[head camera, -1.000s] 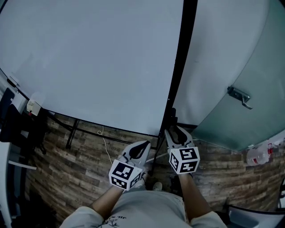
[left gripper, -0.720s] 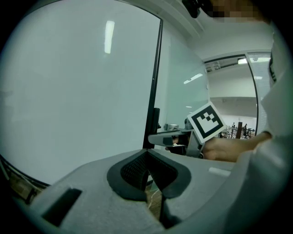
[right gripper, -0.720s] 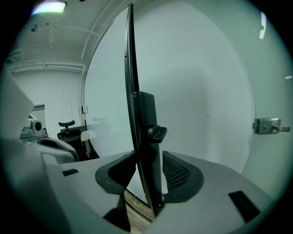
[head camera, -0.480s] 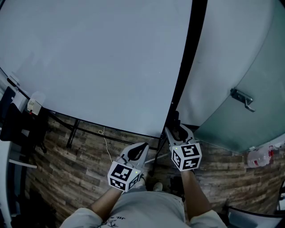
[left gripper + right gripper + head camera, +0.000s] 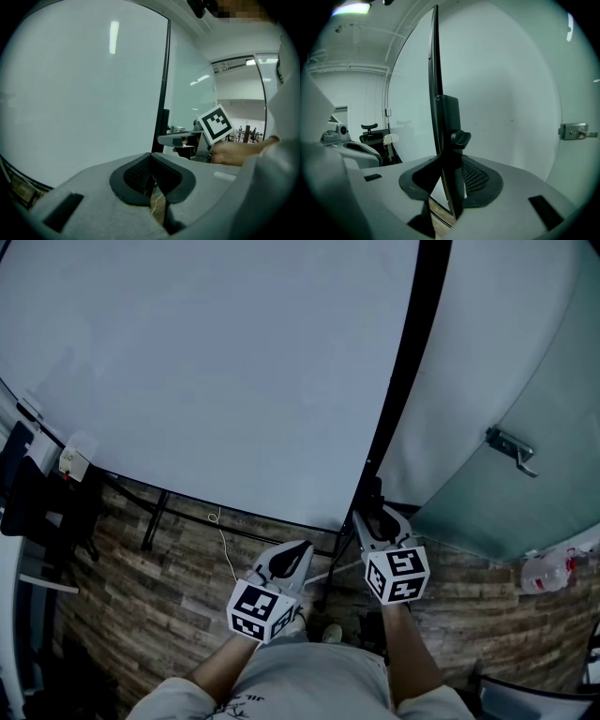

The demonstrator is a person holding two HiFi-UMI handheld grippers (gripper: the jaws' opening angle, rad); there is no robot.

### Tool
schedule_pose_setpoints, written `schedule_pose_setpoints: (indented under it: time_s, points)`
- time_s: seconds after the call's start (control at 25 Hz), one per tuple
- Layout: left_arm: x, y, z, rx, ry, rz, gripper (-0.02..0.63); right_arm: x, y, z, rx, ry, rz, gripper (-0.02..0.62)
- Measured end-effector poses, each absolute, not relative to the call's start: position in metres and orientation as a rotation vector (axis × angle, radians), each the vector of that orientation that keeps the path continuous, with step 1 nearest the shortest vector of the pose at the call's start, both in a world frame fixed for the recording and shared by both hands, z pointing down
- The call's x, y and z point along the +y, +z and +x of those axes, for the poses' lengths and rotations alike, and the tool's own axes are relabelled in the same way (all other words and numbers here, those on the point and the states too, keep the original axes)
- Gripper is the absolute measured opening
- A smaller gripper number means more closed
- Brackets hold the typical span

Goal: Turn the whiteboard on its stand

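Note:
The big whiteboard (image 5: 216,371) fills the head view, its black side frame (image 5: 412,352) running down to the stand's post (image 5: 370,498). My right gripper (image 5: 375,517) is at that post near the board's lower right corner. In the right gripper view the black post (image 5: 447,140) with its clamp knob (image 5: 461,138) stands between the jaws of the right gripper (image 5: 450,187). The jaws are closing, and the right pad (image 5: 476,178) still shows clear of the post. My left gripper (image 5: 298,554) hangs lower left of it, shut and empty, its pads (image 5: 140,176) meeting.
A frosted glass door (image 5: 525,381) with a metal handle (image 5: 506,448) stands right of the board. A plastic bottle (image 5: 544,570) lies on the wood-pattern floor (image 5: 169,606). The stand's lower bar (image 5: 150,521) and a thin cable (image 5: 225,554) run under the board. Dark furniture (image 5: 28,493) is at the left.
The board's black side frame has swung to the right in the head view, and my right gripper has shifted right and slightly down with it. The left gripper has barely moved.

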State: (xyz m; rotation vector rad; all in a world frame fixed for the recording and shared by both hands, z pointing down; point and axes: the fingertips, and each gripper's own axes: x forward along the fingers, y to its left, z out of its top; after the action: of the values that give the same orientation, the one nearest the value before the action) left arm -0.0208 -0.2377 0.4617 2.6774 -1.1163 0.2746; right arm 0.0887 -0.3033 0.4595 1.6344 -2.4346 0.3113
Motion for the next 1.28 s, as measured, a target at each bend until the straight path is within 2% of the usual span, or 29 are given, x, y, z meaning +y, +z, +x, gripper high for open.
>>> schedule_pose_setpoints:
  time_s: [1.28]
  points:
    - [-0.214, 0.466, 0.047, -0.989, 0.300, 2.731, 0.011, -0.247, 0.465, 0.234, -2.310, 0.436, 1.874, 0.129]
